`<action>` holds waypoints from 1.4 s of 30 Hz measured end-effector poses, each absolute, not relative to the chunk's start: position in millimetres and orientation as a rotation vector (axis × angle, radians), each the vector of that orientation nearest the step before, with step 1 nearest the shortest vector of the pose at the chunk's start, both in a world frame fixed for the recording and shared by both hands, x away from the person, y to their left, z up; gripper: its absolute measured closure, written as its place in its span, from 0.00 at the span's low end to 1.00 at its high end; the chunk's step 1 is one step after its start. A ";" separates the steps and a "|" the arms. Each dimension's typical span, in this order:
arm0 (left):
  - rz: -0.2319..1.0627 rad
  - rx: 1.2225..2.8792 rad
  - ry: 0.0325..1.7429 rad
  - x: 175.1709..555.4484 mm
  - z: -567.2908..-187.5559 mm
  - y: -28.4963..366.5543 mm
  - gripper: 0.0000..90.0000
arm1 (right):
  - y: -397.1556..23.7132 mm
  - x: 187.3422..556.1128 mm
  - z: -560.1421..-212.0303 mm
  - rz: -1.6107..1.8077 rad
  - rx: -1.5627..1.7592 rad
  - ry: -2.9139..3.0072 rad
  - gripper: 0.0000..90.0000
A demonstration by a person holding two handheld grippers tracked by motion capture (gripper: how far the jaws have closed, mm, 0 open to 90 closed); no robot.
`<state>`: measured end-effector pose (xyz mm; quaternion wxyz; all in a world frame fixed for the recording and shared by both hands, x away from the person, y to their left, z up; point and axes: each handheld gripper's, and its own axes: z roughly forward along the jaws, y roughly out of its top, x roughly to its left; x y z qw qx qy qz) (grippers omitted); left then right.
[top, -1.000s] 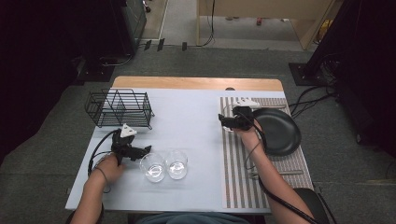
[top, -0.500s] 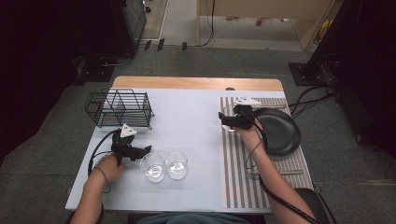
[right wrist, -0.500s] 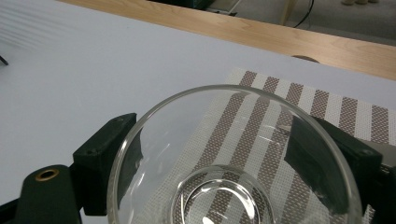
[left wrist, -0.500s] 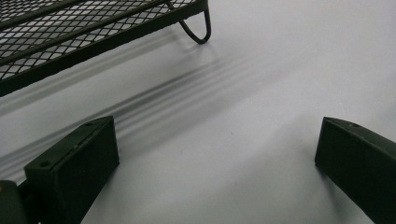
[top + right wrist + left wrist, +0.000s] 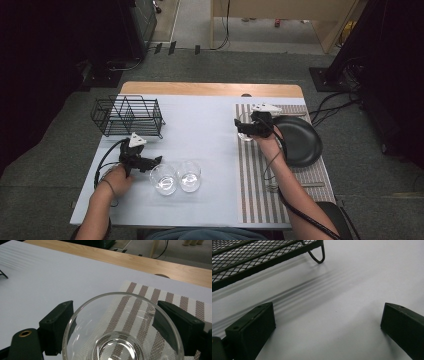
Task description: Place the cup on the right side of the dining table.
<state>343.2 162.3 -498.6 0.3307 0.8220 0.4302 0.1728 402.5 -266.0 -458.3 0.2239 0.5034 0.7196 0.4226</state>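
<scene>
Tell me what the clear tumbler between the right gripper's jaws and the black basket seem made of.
The clear tumbler looks like smooth glass: the striped mat shows through it, with bright rim glints. The black basket looks like matte-coated metal wire and mesh, with thin bent rods.

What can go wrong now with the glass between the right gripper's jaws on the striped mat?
1. The glass on the striped placemat sits between the right gripper jaws; smooth, round walls could slip if lifted loosely.
2. The black plate lies right beside it, so a sideways swing might knock it.
3. The left gripper, open, rests near two more glasses; a careless move could tip them.
</scene>
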 end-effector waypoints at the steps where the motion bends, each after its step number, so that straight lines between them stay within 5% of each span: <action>1: 0.451 2.148 1.125 343.2 -498.7 162.3 0.00 | -265.9 402.4 -457.9 1.166 1.388 1.987 0.18; 42: 0.452 2.149 1.124 343.2 -498.7 162.3 0.00 | -267.4 396.8 -439.7 1.117 1.356 2.010 0.18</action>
